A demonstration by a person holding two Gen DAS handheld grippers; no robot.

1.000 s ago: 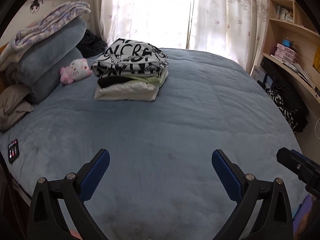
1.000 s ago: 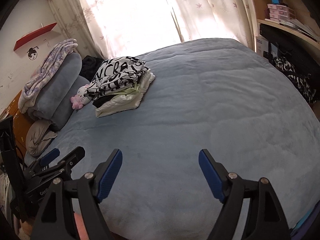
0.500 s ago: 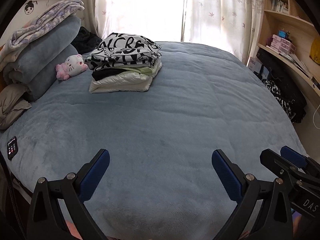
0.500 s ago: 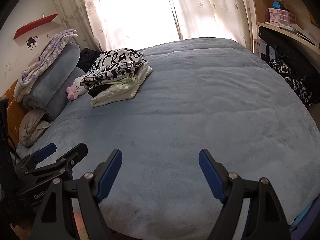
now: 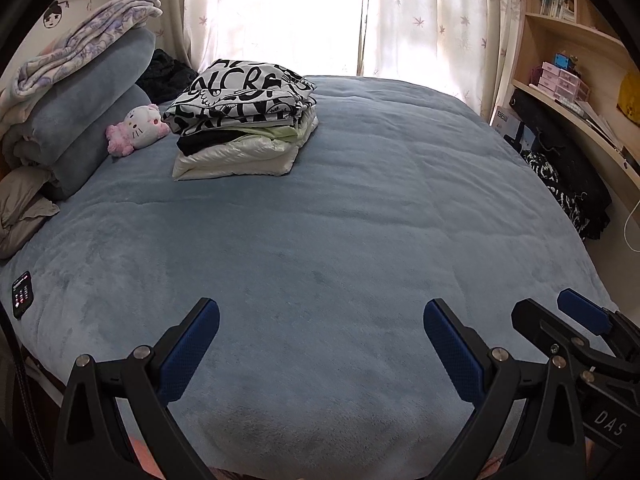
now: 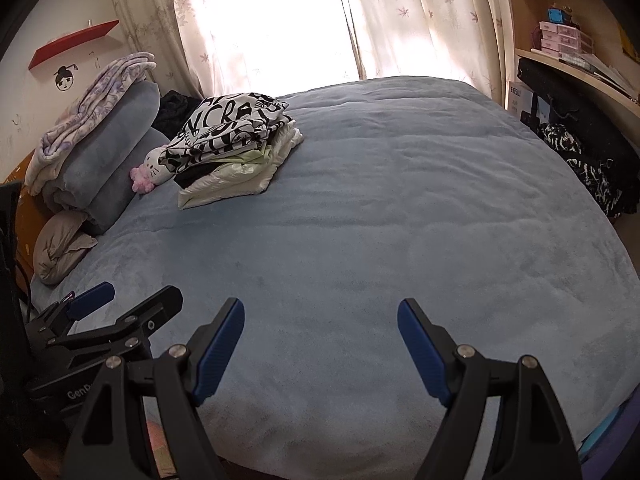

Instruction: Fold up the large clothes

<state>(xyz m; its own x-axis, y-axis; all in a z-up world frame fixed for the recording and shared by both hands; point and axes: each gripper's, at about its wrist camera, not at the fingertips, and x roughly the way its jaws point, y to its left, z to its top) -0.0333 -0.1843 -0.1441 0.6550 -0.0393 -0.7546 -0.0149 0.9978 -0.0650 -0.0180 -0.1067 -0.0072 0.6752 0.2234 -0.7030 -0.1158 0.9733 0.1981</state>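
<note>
Since a second ago both of my cameras have tipped up a little and slid sideways, so the right gripper (image 5: 568,320) now shows well inside the left view's lower right corner, where only its tip poked in before. The stack of folded clothes (image 5: 244,120) has not shifted on the bed (image 5: 340,240); it sits on the far left part of the blue cover, with a black-and-white lettered garment (image 6: 232,124) on top and a white padded piece (image 5: 236,160) at the bottom.

My left gripper (image 5: 320,344) hangs over the near edge of the bed with its blue fingers spread wide and nothing between them. The right gripper's fingers are likewise parted wide and hold nothing. The two grippers are side by side, near each other but apart.

A pink-and-white plush toy (image 5: 138,130) lies just beside the stack, against rolled blue blankets (image 5: 80,120). A phone (image 5: 22,294) rests on the cover at the left edge.
</note>
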